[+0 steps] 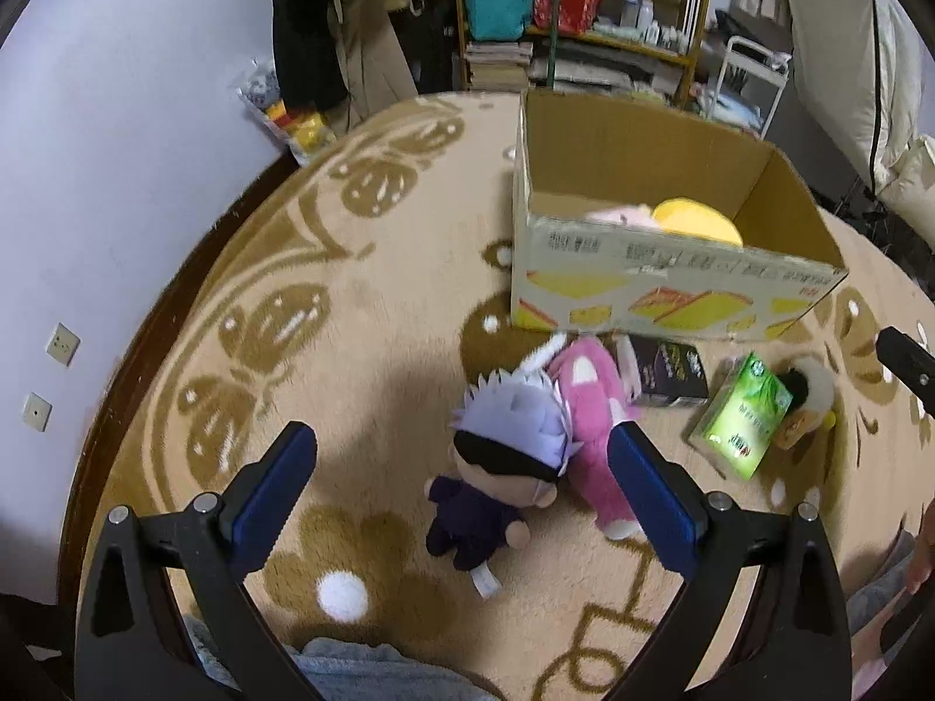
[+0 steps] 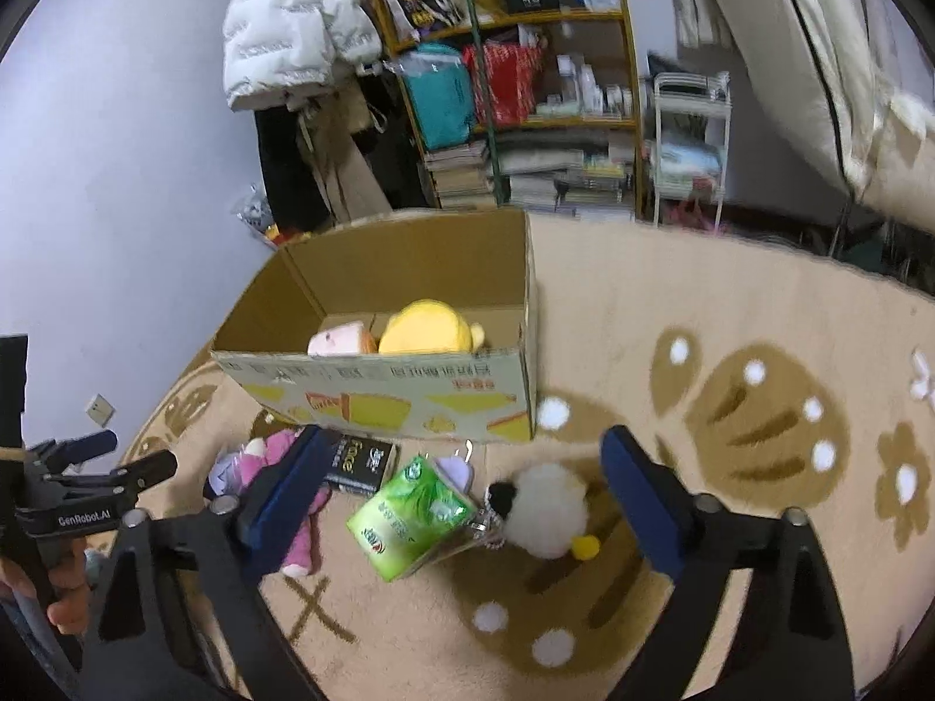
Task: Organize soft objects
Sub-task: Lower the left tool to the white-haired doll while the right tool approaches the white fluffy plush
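A cardboard box (image 1: pixel 672 274) stands on the carpet and holds a yellow plush (image 1: pixel 695 222) and a pink plush (image 1: pixel 619 213); the box also shows in the right wrist view (image 2: pixel 409 391). In front of it lie a white-haired doll (image 1: pixel 497 467), a pink plush toy (image 1: pixel 590 409) and a fluffy white plush (image 2: pixel 546 508). My left gripper (image 1: pixel 461 496) is open above the doll, empty. My right gripper (image 2: pixel 461 496) is open above the green tissue pack (image 2: pixel 415 514) and white plush, empty.
A black box (image 1: pixel 672 371) and the green tissue pack (image 1: pixel 742 423) lie among the toys. Shelves (image 2: pixel 526 87) with bags and books stand behind the box. A white cart (image 2: pixel 689 146) and a bed (image 2: pixel 847 87) are at the right. The left gripper shows at the right wrist view's left edge (image 2: pixel 87 467).
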Demonstrator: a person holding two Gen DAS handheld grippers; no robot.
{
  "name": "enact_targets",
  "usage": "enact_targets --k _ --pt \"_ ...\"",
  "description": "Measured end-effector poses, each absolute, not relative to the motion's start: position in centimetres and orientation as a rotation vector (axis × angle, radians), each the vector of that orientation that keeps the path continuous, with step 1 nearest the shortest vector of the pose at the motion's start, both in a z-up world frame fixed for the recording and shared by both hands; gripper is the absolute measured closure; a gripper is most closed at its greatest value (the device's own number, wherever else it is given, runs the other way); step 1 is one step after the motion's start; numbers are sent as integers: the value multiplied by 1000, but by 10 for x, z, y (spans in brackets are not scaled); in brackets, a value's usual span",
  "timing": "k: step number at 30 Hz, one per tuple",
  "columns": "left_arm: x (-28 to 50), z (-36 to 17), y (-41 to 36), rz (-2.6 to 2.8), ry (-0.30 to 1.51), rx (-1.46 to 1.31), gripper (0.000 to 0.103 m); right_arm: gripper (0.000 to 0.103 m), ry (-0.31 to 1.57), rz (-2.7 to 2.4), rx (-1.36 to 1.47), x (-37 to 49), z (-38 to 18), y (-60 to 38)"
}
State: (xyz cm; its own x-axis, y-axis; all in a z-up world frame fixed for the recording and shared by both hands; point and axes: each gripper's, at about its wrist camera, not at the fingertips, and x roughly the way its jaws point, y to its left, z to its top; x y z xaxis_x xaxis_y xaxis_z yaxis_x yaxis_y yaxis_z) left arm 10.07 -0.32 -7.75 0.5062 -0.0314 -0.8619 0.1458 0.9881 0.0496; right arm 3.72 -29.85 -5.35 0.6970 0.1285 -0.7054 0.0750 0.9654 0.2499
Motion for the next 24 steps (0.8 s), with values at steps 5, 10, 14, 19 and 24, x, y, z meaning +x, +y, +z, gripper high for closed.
enact_targets --k 5,10,14,19,24 --pt "108 -90 -4 -93 1090 131 4 15 870 1 300 46 -74 -305" --pt "113 -106 -11 -86 1145 177 4 17 918 -24 336 55 -88 -309" --pt "117 -116 -16 -100 1180 187 4 18 942 -45 364 60 -98 -313" --pt "123 -127 -20 -106 1215 191 4 18 977 -65 358 67 -111 -313" --pt "128 -136 -22 -98 1237 191 4 24 1015 -80 365 73 -125 -316"
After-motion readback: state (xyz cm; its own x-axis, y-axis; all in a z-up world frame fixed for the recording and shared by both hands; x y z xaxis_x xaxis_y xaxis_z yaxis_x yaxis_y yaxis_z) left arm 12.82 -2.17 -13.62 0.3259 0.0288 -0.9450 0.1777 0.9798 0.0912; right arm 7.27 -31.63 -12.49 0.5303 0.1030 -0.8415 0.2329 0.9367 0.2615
